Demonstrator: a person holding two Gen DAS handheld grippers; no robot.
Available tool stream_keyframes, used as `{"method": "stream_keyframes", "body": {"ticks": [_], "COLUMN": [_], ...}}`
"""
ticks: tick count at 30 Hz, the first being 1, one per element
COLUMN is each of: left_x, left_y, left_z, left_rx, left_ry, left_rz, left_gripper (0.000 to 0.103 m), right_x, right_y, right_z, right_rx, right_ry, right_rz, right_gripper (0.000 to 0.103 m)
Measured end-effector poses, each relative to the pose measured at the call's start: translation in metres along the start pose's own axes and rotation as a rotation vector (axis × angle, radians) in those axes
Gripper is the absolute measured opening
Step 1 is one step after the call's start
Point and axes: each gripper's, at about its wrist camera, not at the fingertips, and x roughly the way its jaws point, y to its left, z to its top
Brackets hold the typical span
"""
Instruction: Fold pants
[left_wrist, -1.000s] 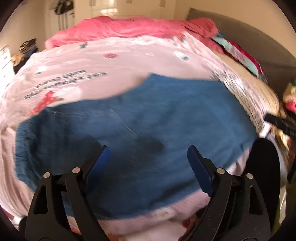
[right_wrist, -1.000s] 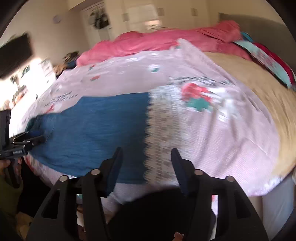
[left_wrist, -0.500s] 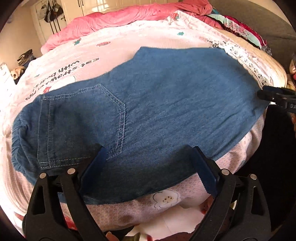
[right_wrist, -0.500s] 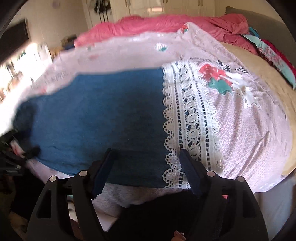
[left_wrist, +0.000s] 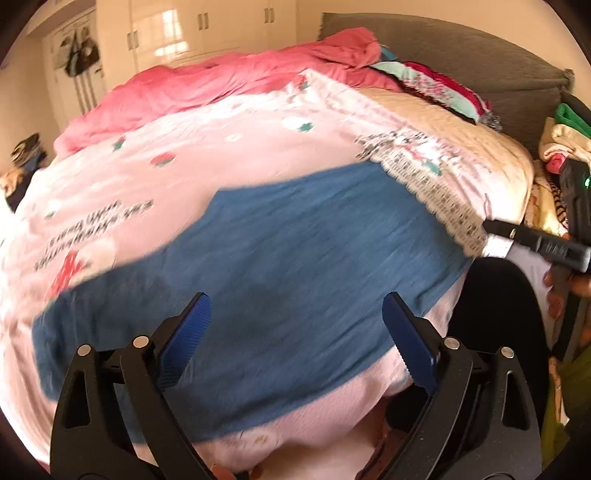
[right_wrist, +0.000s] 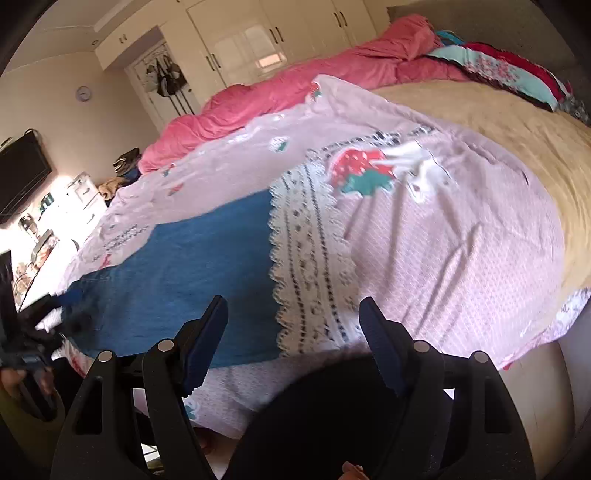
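Pants (left_wrist: 280, 280) motion-blurred, waistband indistinct

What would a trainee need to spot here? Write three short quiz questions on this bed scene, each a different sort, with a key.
1. True or false: the left hand-held gripper is shut on the blue pants.
2. Multiple choice: the lace strip lies at which end of the pants in the right wrist view? A) left B) right C) underneath them
3. Fill in: the pants lie flat on a ____ printed sheet.

Key: 1 false, its jaws stand open above the cloth; 2 B; 3 pink.
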Motion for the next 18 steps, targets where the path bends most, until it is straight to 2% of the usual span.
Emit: {"method": "stream_keyframes", "body": {"ticks": [7,10,14,18], "left_x": [0.038,0.074,0.124,0.173], "left_y": [-0.023,-0.036,-0.052,-0.057], "left_z": [0.060,0.091,0.121,0.143], "left_rx": [0.061,0.096,0.176,0.158], "left_ry": [0.020,0.064,0.111,0.188], "left_rz": [-0.070,-0.110,-0.111,-0.220], "left_gripper": [0.089,0.089,0.089,0.089], "right_x": [0.012,0.019,0.029,0.037], "right_y": [-0.016,-0.022,-0.029,-0.030], "right_z": [-0.003,-0.004,-0.004,0.000], "right_rx": [0.083,0.104,0.166,0.174], "right_ry": [0.017,0.040,0.072,0.092], "right_rz": [0.000,0.017,0.052,0.072], "right_gripper": [0.072,0.072,0.072,0.073]}}
